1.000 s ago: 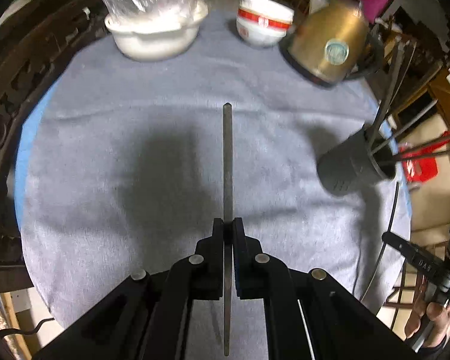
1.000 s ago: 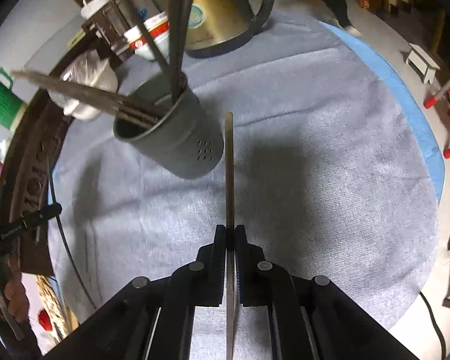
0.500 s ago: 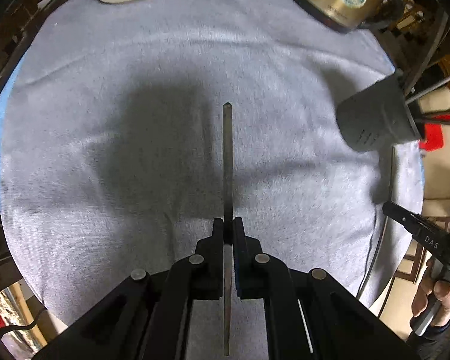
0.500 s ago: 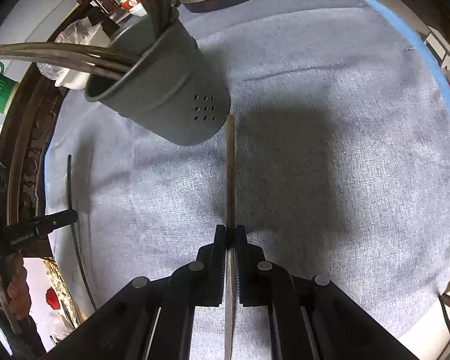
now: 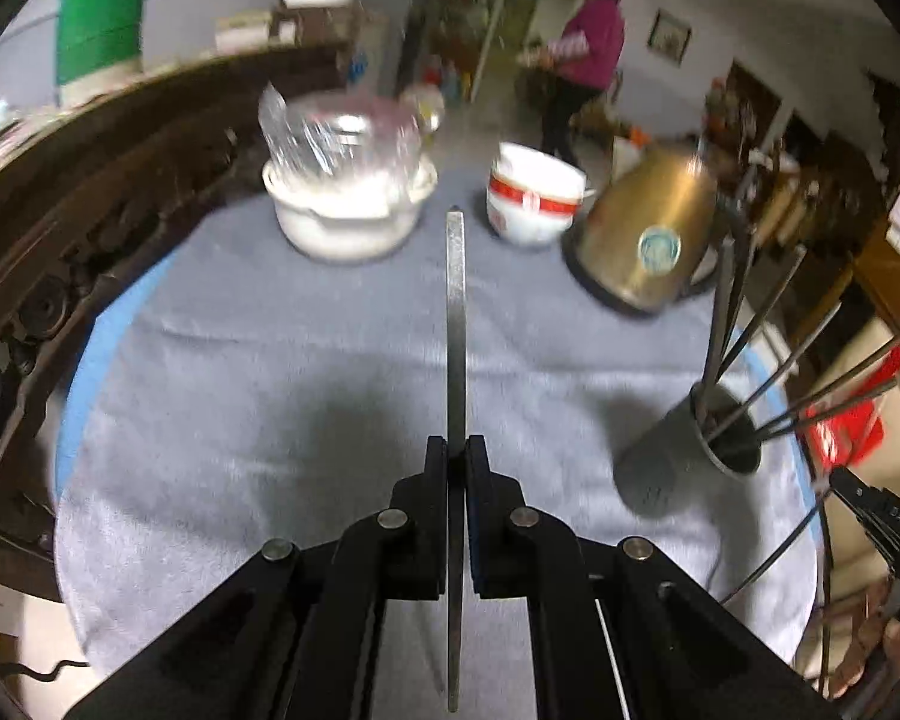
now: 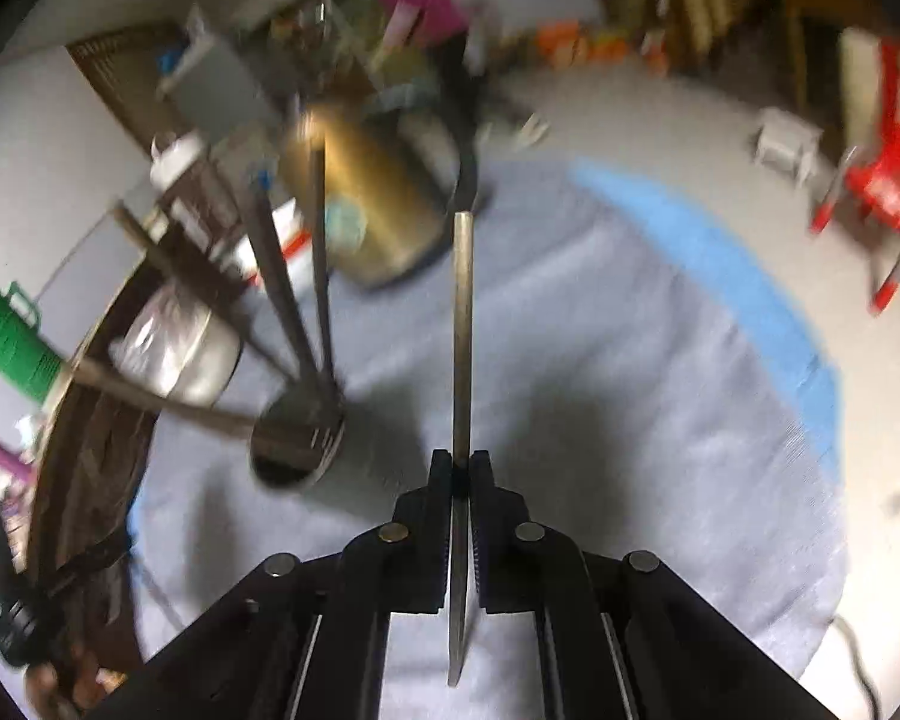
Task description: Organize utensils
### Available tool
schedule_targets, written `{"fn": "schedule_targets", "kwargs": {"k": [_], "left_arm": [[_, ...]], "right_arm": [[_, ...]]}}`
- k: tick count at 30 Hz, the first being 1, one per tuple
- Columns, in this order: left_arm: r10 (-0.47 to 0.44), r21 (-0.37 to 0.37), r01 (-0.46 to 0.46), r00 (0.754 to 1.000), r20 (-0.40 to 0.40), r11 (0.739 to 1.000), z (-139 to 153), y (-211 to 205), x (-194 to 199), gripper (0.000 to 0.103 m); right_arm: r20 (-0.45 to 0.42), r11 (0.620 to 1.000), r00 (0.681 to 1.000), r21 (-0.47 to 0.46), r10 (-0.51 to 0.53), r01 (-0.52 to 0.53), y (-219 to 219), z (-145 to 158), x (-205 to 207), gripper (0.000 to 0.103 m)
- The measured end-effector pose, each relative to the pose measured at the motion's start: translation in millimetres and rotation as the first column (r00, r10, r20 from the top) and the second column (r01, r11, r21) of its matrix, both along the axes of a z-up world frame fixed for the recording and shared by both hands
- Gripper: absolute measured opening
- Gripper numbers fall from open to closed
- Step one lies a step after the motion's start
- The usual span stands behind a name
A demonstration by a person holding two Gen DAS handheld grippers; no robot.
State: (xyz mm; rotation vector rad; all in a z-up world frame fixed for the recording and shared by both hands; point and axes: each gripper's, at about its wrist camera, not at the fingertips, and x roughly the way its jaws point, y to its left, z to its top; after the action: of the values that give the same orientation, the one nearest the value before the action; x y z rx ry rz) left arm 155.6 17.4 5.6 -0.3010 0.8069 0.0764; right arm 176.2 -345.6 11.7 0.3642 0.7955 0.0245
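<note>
The left hand-held gripper (image 5: 456, 450) is clamped on a flat metal utensil handle (image 5: 455, 324), which sticks straight out ahead between the pressed-together jaws and runs back under them. The right hand-held gripper (image 6: 460, 462) grips a second slim metal utensil (image 6: 462, 330) the same way, jaws tight against both its sides. Both utensils are in the air above the tabletop (image 5: 270, 372), which is round and covered with a grey cloth over a blue underlayer showing at the rim.

In the left view, a dark grey utensil holder (image 5: 684, 450) stands near the right edge of the tabletop, with several long thin utensils fanning out of it. In the right view the same holder (image 6: 297, 444) sits to the left of the held utensil, apart from it.

Along the far edge stand a white pot with a plastic bag over it (image 5: 348, 192), a white bowl with a red band (image 5: 534, 198) and a gold kettle (image 5: 648, 234). A person in a magenta top (image 5: 588, 60) is on the floor beyond.
</note>
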Motion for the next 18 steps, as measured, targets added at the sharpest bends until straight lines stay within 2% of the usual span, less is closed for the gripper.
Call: {"fn": "schedule_targets", "kwargs": {"k": [5, 8, 12, 16, 18], "left_arm": [[0.070, 0.012, -0.071, 0.991, 0.113, 0.997, -3.4, 2.8, -19.6, 0.005], [0.082, 0.033, -0.088, 0.985, 0.154, 0.996, -6.8, 5.5, -30.1, 0.006], [0.082, 0.060, -0.095, 0.977, 0.197, 0.994, -5.7, 6.9, -46.5, 0.007], [0.064, 0.056, -0.077, 0.976, 0.206, 0.995, -2.2, 6.8, -58.5, 0.007], [0.042, 0.050, -0.053, 0.981, 0.189, 0.997, 0.3, 6.8, -55.7, 0.007]], "right_arm": [[0.106, 0.995, 0.993, -0.080, -0.043, 0.052, 8.4, 7.2, -20.9, 0.006], [0.142, 0.988, 0.989, -0.145, -0.027, 0.048, 20.5, 8.0, -36.0, 0.006], [0.163, 0.982, 0.987, -0.186, -0.007, 0.038, 30.8, 6.7, -54.0, 0.006], [0.149, 0.983, 0.989, -0.182, 0.001, 0.027, 24.3, 1.6, -60.8, 0.006], [0.038, 0.990, 0.998, -0.136, 0.045, -0.039, 21.5, -9.7, -46.1, 0.007]]}}
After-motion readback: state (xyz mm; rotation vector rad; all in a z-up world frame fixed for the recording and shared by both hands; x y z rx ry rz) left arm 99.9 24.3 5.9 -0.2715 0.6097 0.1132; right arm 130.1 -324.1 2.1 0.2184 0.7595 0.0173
